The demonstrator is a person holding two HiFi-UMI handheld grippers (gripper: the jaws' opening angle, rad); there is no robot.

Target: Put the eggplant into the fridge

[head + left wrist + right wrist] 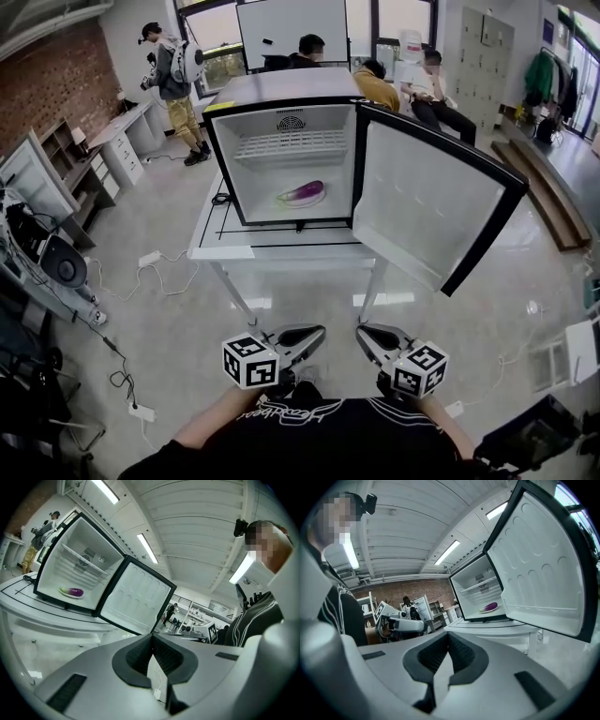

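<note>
A lab-like workroom is indicated — a brick wall (52, 80), a whiteboard (291, 28), lockers (483, 52) and desks (127, 141) are ranged round the edges, cables (117, 354) are trailed over the floor (159, 328) — and seated people (427, 84) are seen behind.

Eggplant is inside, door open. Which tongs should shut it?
Right, probably: the black-framed white fridge door hangs open on that side, nearer the right tongs than the left tongs. Both are shut, empty.
</note>
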